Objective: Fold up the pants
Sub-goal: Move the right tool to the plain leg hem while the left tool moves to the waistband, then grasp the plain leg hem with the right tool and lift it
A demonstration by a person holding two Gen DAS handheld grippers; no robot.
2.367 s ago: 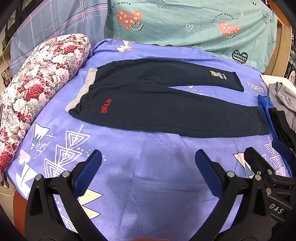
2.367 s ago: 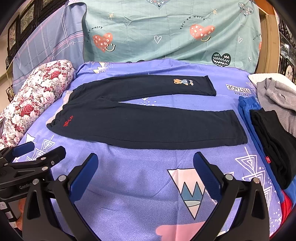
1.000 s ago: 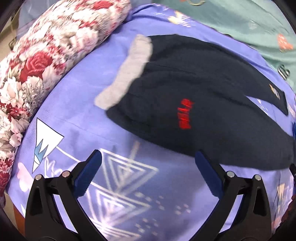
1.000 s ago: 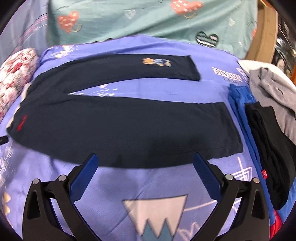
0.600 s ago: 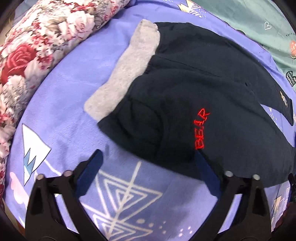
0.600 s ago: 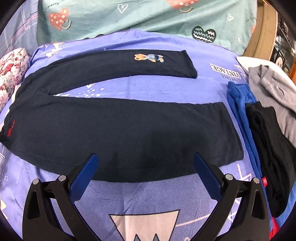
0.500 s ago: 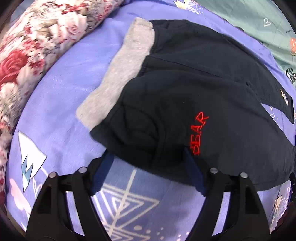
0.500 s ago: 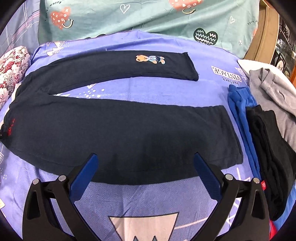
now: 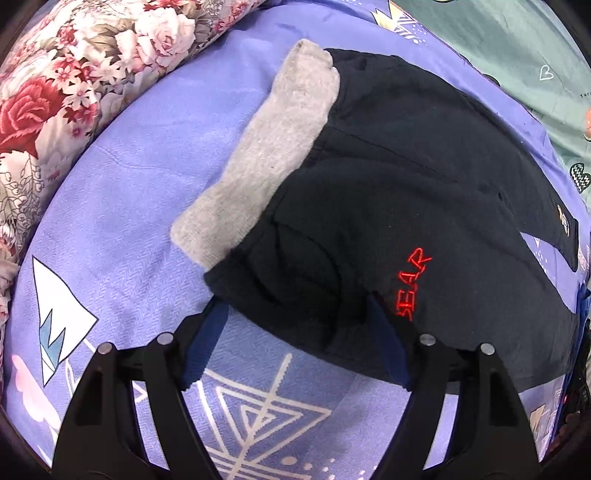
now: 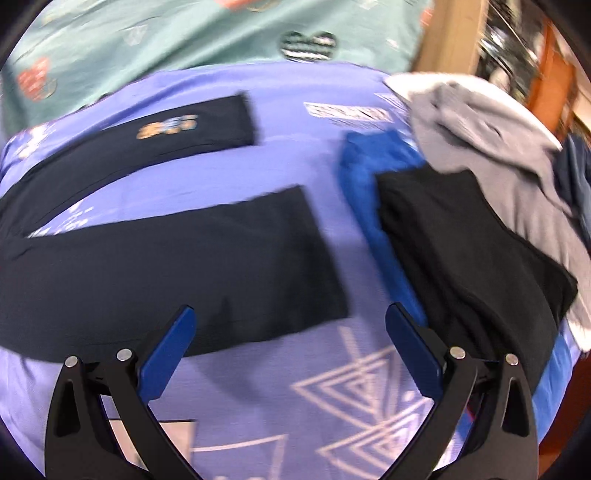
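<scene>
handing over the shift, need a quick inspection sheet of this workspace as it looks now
surface: bed with purple sheet, white triangle prints.
job's things: dark pants spread flat, legs apart, grey waistband, red lettering near the hip.
clutter: blue garment, black garment and grey garment piled right of the pant legs.
grippers: left tongs part closed, straddling the pants' hip edge, fabric bunched between them; right tongs open above the near leg's hem, holding nothing.
cables: nothing seen.
surroundings: floral pillow, teal heart-print cloth, wooden frame.
</scene>
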